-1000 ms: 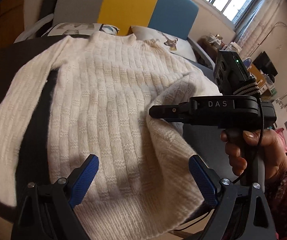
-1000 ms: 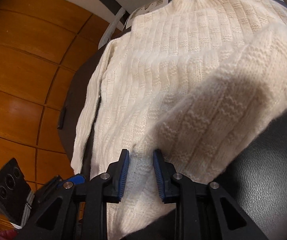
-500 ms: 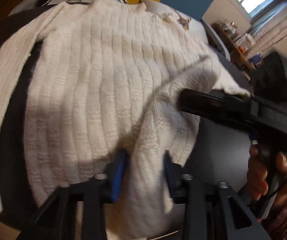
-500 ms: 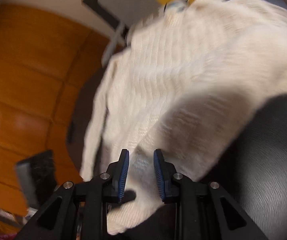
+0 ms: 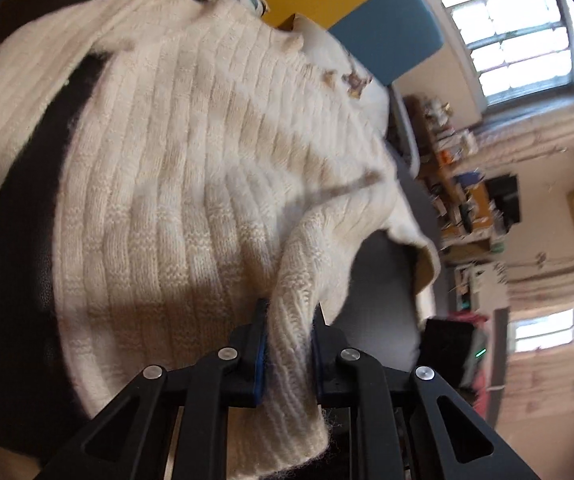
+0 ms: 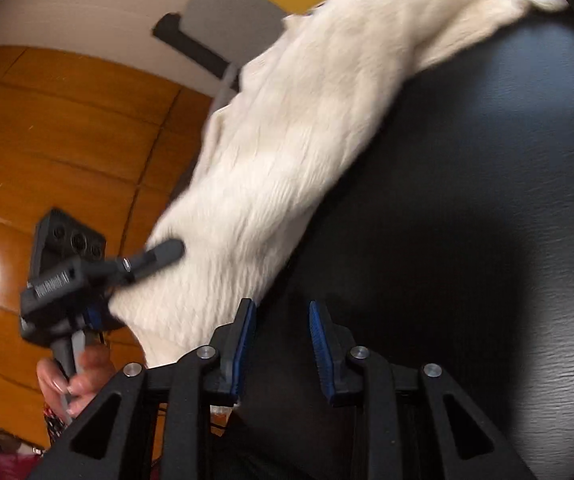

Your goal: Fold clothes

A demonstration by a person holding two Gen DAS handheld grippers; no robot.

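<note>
A cream ribbed knit sweater (image 5: 191, 168) lies spread on a black leather seat (image 5: 11, 264), collar at the far end. My left gripper (image 5: 287, 332) is shut on the sweater's right sleeve cuff (image 5: 291, 364), which hangs down between the pads. In the right wrist view the sweater (image 6: 287, 152) appears blurred at the upper left. My right gripper (image 6: 281, 316) is open and empty, just right of the cloth, over the black seat (image 6: 467, 240). The left gripper's body (image 6: 71, 280) and the hand holding it show at the left.
A yellow and blue backrest (image 5: 367, 12) and a printed cushion (image 5: 359, 76) stand behind the sweater. A window (image 5: 515, 28) and cluttered shelves (image 5: 459, 192) are at the right. A wooden panel wall (image 6: 59, 152) lies to the left in the right wrist view.
My left gripper closed on the sleeve cuff that the right gripper held. The right gripper opened, let the sleeve go and drew back to the right.
</note>
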